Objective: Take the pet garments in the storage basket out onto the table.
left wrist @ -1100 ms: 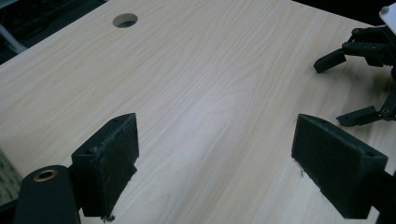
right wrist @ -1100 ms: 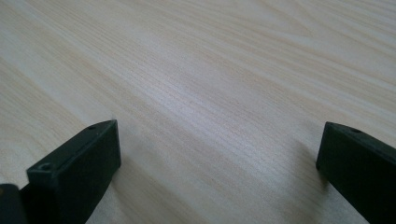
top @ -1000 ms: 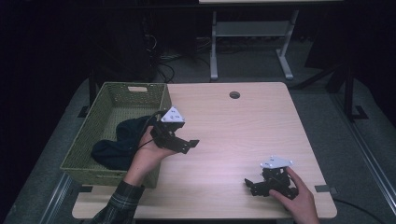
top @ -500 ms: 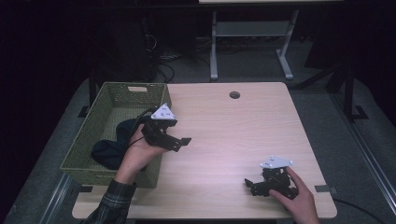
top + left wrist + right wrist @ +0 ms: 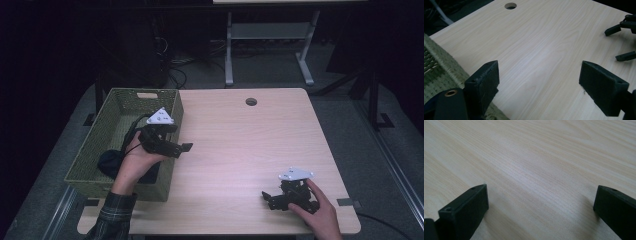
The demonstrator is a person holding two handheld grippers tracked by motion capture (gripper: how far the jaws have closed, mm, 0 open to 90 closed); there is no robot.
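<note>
High view – step: your left gripper (image 5: 186, 147) hangs over the right rim of the green woven basket (image 5: 116, 109), jaws spread and empty, pointing out across the table; I judge you are between the basket and the tabletop with nothing carried.
High view – task's thing: the dark cloth (image 5: 109, 161) lies crumpled in the near end of the basket, partly hidden behind your left hand (image 5: 134, 159).
High view – right side: your right gripper (image 5: 271, 198) rests low near the front edge of the wooden table (image 5: 240, 145), well apart from the basket.
High view – next move: if the cloth is to come out, you would need to turn the left gripper back and down into the basket, clear of the rim.
Left gripper view – claw: the jaws stand wide apart with bare tabletop between them, holding nothing.
Left gripper view – textures: the basket's wall (image 5: 439, 75) is a coarse, ribbed green weave; the table is smooth pale wood grain with a round cable hole (image 5: 510, 5).
Right gripper view – claw: jaws wide open, nothing between them.
Right gripper view – surface: flat, matte, fine-grained wood (image 5: 536, 165).
</note>
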